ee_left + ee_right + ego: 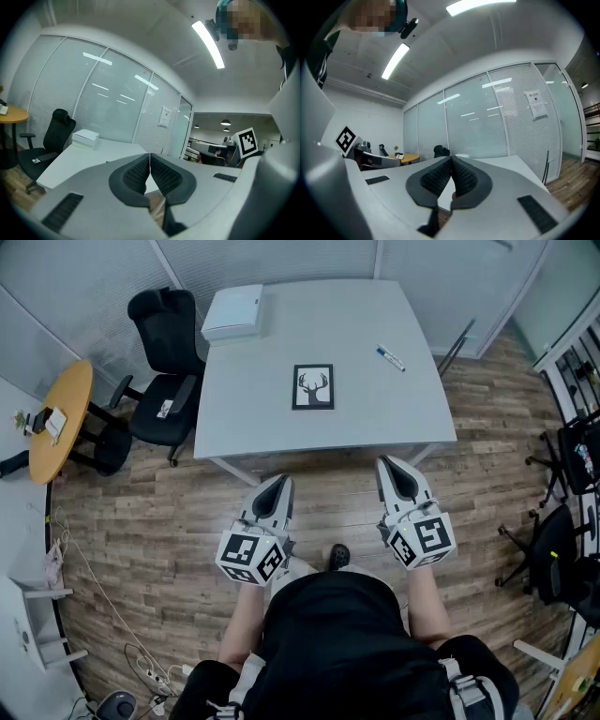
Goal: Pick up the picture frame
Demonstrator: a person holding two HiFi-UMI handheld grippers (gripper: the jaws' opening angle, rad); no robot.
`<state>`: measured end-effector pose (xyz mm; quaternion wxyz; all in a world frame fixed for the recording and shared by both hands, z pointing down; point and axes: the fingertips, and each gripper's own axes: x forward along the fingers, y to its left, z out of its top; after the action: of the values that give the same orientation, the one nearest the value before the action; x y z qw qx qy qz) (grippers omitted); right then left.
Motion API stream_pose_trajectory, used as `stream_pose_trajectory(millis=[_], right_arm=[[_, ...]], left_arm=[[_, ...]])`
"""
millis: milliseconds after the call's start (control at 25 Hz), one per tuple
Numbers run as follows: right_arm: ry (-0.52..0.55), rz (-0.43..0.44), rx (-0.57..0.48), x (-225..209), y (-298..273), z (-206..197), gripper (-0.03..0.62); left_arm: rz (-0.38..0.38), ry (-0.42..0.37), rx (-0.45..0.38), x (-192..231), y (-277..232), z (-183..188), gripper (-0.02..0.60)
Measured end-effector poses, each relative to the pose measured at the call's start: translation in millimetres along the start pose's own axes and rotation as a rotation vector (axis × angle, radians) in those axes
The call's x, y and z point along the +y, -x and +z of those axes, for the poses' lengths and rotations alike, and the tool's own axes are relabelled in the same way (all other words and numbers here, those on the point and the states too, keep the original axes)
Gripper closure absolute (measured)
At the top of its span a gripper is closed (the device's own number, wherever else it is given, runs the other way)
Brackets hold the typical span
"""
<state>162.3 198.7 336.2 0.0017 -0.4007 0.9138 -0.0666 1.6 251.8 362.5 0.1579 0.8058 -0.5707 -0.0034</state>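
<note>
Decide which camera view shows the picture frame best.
The head view: the picture frame lies flat on the table, its deer print visible. Both gripper views look low across the table, and I cannot make the frame out in either.

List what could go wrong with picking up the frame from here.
1. The frame lies flat in the middle of the table, so the jaws may push it along instead of getting under an edge.
2. The left hand-held gripper and right hand-held gripper are both shut and short of the table's near edge. Reaching in without opening would likely just knock the frame.
3. A sweep from the right might catch the pen lying right of the frame, farther back.
</note>
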Motion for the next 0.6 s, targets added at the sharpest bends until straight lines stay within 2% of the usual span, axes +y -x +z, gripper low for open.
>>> stream_pose_trajectory(millis=[240,600], right_arm=[[0.020,0.018,0.016,-5,5,-3,0.579],[-0.038,0.010,0.030,-23,14,-12,0.577]], left_arm=[[-0.008,0.000,0.000,-16,-10,-1,0.557],[0.015,-0.020,0.016,-22,-17,-8,0.557]])
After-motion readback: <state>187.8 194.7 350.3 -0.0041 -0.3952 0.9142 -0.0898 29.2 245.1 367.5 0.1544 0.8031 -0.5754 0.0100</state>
